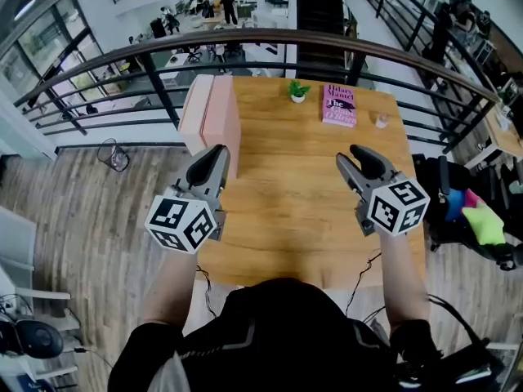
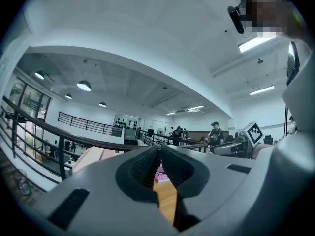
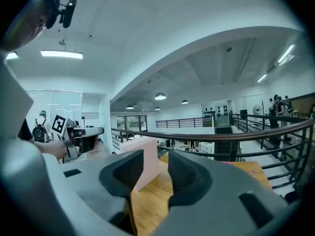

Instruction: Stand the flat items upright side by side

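Above the tabletop's (image 1: 286, 194) near edge, the left gripper (image 1: 217, 155) has its jaws nearly together and the right gripper (image 1: 356, 157) partly apart, both empty. Pink slabs (image 1: 212, 113) stand upright at the left edge; the next move is probably to reach for the book (image 1: 339, 104) lying flat at the far edge

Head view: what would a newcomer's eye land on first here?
A pink block stands upright at the left edge of the table. A pink book lies flat near the far edge, a small potted plant to its left. The left gripper and right gripper hang empty above the near half.
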Demonstrator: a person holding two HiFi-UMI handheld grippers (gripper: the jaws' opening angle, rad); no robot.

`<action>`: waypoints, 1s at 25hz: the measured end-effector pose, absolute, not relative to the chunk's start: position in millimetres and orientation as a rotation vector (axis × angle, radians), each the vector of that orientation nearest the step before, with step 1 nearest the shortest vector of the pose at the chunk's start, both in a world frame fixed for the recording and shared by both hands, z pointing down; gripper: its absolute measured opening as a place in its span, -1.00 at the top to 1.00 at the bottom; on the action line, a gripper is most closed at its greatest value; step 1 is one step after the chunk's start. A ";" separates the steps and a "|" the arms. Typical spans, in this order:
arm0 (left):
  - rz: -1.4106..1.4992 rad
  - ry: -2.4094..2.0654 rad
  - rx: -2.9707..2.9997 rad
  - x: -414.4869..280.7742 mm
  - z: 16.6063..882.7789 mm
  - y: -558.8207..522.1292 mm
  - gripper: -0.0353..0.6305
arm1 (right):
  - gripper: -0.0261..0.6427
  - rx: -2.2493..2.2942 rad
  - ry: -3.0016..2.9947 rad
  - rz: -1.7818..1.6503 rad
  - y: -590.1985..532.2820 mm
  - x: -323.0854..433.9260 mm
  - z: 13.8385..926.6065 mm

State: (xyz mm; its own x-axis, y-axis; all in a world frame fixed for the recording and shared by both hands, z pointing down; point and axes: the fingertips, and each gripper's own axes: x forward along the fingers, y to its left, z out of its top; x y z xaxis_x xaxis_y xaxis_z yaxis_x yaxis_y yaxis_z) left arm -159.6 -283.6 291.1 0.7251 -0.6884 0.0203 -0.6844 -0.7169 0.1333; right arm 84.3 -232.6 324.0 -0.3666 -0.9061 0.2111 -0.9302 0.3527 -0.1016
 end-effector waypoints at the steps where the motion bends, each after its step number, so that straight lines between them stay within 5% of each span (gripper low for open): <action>1: -0.052 -1.087 2.786 -148.2 289.0 -279.7 0.77 | 0.45 1.715 -2.478 0.294 -224.1 97.1 317.5; 11: 0.090 -1.193 2.803 -74.2 271.5 -251.3 0.81 | 0.88 1.929 -2.400 0.201 -155.0 210.0 275.6; 25: 0.107 -1.367 2.797 -45.0 244.7 -229.5 0.80 | 0.90 1.964 -2.357 0.092 -139.3 273.7 254.7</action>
